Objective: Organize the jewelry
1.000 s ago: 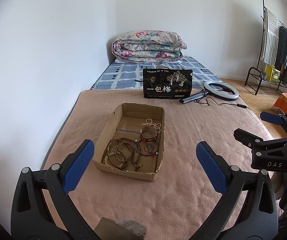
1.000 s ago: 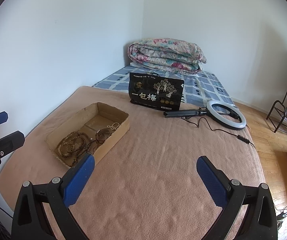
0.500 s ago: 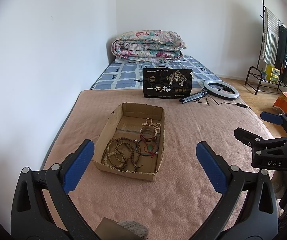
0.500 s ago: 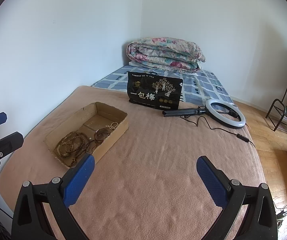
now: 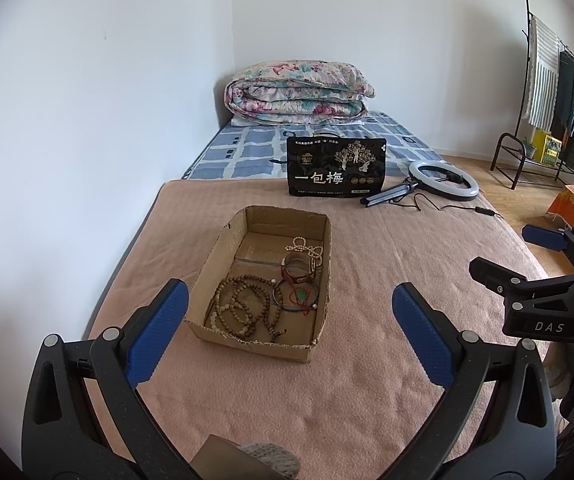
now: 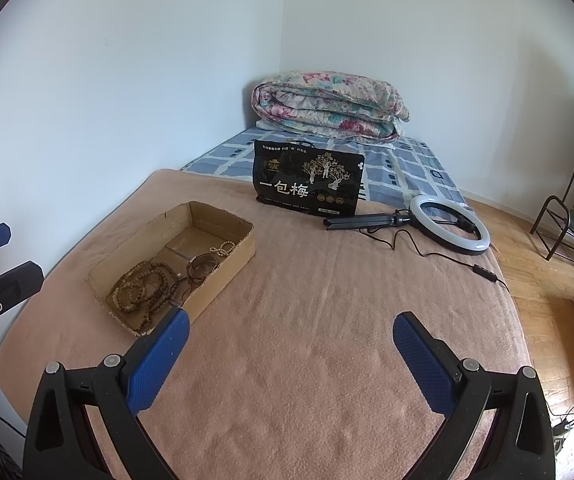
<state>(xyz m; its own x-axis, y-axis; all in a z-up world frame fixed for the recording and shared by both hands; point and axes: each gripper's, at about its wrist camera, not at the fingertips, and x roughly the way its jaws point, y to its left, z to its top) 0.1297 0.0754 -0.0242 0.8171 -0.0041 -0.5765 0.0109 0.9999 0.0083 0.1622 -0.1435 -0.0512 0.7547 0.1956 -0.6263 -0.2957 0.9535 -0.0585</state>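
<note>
A shallow cardboard box (image 5: 223,240) lies on the pink blanket and also shows in the right wrist view (image 6: 231,264). Inside it lie a long brown wooden bead strand (image 5: 243,308), a brown bangle (image 5: 297,270), a dark cord bracelet with a green stone (image 5: 301,296) and a small cream bead string (image 5: 305,245). My left gripper (image 5: 289,304) is open and empty, held above the blanket just short of the box. My right gripper (image 6: 287,336) is open and empty, to the right of the box. The right gripper also shows in the left view (image 5: 527,256).
A black printed bag (image 5: 336,172) stands behind the box. A ring light with folded tripod and cable (image 5: 443,186) lies to its right. A folded floral quilt (image 5: 299,94) sits at the bed's head. A clothes rack (image 5: 551,96) stands far right. Wall runs along the left.
The right gripper has drifted slightly, so the box sits a little nearer and lower in its view. The left gripper has hardly moved.
</note>
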